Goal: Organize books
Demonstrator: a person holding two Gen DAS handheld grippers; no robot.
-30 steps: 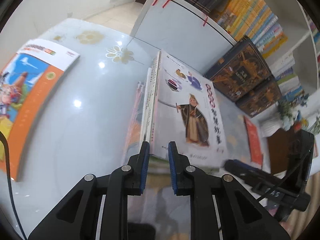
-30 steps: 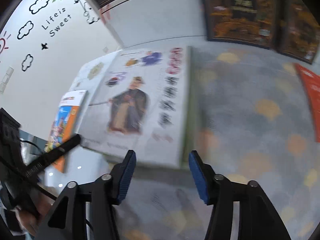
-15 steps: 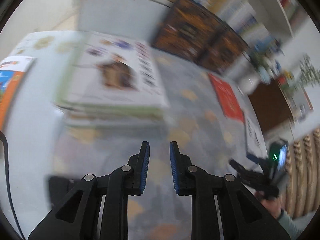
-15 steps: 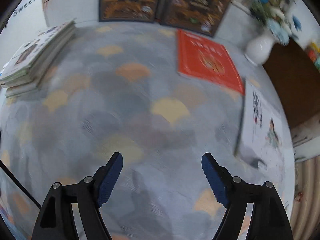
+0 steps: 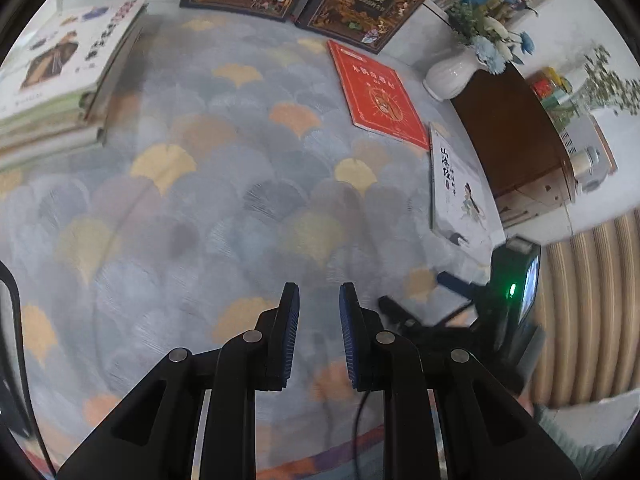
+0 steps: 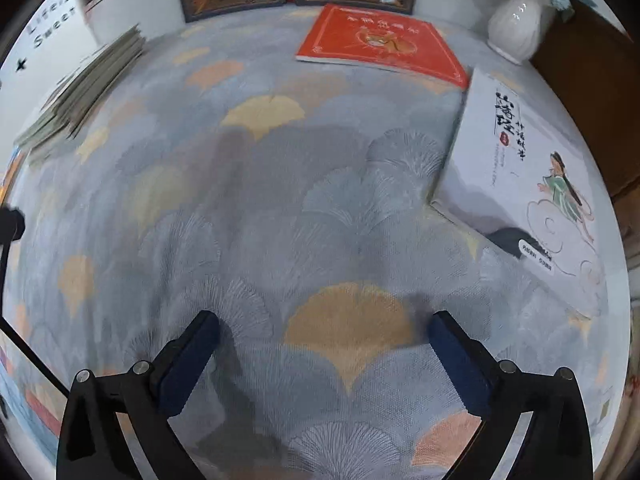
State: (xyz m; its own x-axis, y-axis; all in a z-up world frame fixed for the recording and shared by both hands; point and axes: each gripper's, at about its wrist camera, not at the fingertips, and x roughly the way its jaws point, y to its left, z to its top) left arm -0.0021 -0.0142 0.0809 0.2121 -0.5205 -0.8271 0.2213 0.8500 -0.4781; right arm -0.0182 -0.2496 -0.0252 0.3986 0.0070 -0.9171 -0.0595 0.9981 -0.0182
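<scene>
1. Your right gripper (image 6: 324, 332) has its jaws opening wide over the patterned rug (image 6: 280, 208), nothing between them.
2. Your left gripper (image 5: 319, 312) keeps a narrow gap between its jaws, gripping nothing.
3. Your white book (image 6: 520, 184) lies flat on the rug, ahead and to the right of the right jaws.
4. Your red book (image 6: 380, 44) lies beyond it, their corners nearly touching.
5. Your stack of books (image 5: 60, 76) sits far left, well apart.
</scene>
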